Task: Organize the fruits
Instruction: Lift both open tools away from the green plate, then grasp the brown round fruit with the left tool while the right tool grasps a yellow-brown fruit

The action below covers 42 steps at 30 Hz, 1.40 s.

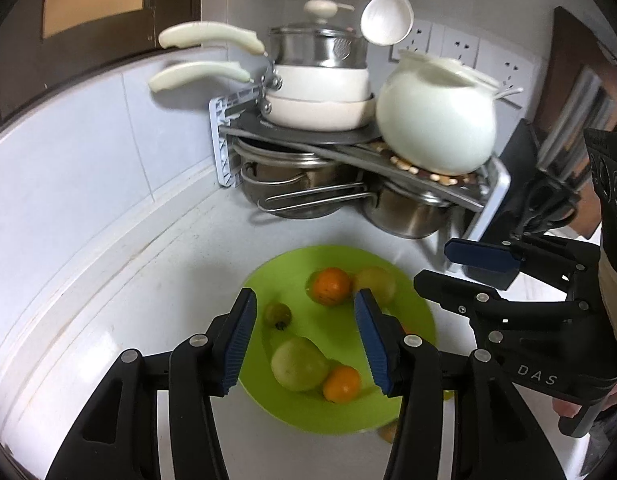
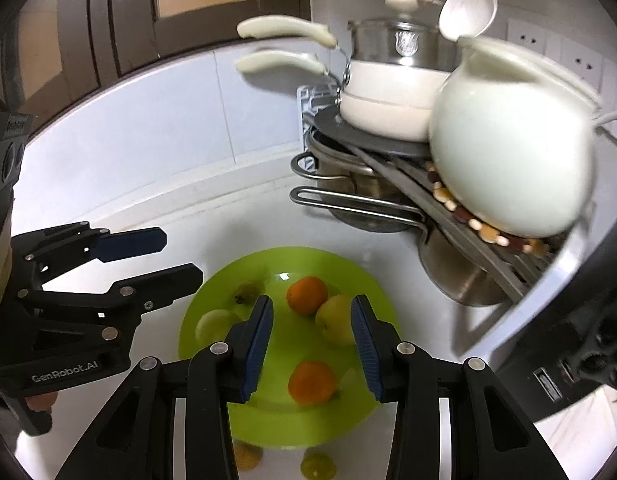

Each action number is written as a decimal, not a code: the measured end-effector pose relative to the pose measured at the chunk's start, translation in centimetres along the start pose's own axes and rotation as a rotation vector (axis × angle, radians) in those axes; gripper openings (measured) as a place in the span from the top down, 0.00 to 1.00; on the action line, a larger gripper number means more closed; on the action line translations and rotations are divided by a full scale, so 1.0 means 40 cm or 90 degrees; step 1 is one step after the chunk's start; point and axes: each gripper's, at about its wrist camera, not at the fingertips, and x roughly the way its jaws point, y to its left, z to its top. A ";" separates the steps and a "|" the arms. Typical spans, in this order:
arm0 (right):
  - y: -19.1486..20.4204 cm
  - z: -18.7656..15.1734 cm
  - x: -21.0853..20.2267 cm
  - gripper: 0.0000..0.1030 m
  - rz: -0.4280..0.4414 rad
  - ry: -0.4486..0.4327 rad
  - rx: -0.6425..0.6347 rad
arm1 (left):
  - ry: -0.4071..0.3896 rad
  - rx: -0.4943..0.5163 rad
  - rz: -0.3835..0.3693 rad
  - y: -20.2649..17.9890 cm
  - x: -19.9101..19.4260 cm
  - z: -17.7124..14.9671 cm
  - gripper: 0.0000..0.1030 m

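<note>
A lime green plate (image 1: 284, 276) (image 2: 348, 276) lies on the white counter. On it lie two oranges (image 1: 331, 286) (image 1: 341, 383), two pale green fruits (image 1: 299, 364) (image 1: 375, 282) and a small dark green fruit (image 1: 278, 314). In the right wrist view the oranges (image 2: 307, 295) (image 2: 311, 383) and a green fruit (image 2: 335, 325) show between my fingers. My left gripper (image 1: 306, 336) is open and empty above the plate. My right gripper (image 2: 312, 344) is open and empty over the plate; it also shows in the left wrist view (image 1: 460, 268). Two more fruits (image 2: 247, 456) (image 2: 317, 466) lie on the counter before the plate.
A corner rack (image 1: 348, 136) behind the plate holds a white pot (image 1: 318, 88), a round white kettle (image 1: 436, 120) and steel pans (image 1: 408, 216) below. A white ladle (image 1: 386, 16) hangs above. Tiled wall (image 1: 88, 136) stands to the left, a knife block (image 1: 548, 200) at right.
</note>
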 end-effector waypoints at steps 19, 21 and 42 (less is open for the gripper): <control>-0.003 -0.106 -0.216 0.45 -0.025 -0.056 0.050 | -0.062 -0.001 0.009 -0.099 -0.201 -0.073 0.29; -0.006 -0.120 -0.234 0.45 -0.031 -0.059 0.056 | -0.067 0.000 0.010 -0.108 -0.215 -0.086 0.27; -0.041 -0.308 -0.318 0.36 -0.117 -0.049 0.122 | -0.071 0.020 0.021 -0.193 -0.237 -0.256 0.21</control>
